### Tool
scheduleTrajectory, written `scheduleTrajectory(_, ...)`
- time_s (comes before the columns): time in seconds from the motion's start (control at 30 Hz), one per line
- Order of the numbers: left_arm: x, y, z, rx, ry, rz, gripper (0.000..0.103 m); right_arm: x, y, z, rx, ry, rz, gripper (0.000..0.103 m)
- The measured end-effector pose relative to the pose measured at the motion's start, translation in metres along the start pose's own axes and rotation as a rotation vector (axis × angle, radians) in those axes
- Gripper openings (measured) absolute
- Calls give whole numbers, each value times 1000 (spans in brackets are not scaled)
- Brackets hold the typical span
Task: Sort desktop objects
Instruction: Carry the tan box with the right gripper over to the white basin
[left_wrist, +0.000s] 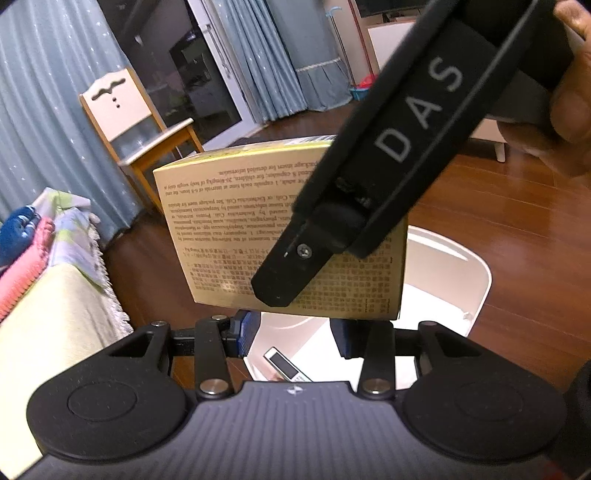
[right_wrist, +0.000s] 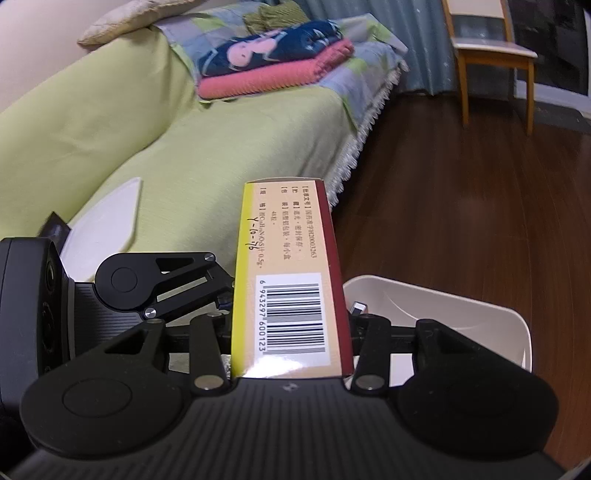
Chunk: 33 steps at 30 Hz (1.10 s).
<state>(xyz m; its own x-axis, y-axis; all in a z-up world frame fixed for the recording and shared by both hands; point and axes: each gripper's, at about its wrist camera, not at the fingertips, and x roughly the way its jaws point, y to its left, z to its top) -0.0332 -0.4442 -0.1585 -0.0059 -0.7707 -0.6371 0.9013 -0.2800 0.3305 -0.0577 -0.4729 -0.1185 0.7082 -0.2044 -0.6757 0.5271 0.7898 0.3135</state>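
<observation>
Right up close, my right gripper (right_wrist: 291, 332) squeezes a medicine box (right_wrist: 291, 280) between its fingers, and I can read the barcode on the thin side. Only the right wrist view shows that side, plus the green sofa (right_wrist: 221, 147) with folded blankets (right_wrist: 273, 62). From the left wrist view I see the box's wide printed face (left_wrist: 236, 236) instead, with the right gripper (left_wrist: 284, 280) reaching across it. My left gripper (left_wrist: 295, 332) is open and holds nothing. Below the box sits a white bin (left_wrist: 461, 280) on the wood floor, with a small remote (left_wrist: 286, 363) inside.
</observation>
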Motion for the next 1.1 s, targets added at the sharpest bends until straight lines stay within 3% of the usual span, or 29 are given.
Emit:
scheduleTrajectory(0.27, 21, -1, -7, -4, 35, -42, 47, 16, -11, -13, 33, 36, -7, 40)
scheduleTrajectory(0.83, 26, -4, -15, 36, 57, -27, 47, 18, -7, -13, 9, 90, -5, 41)
scheduleTrajectory(1.1, 28, 3, -14, 36, 53, -31, 48, 17, -14, -15, 67, 75, -10, 41)
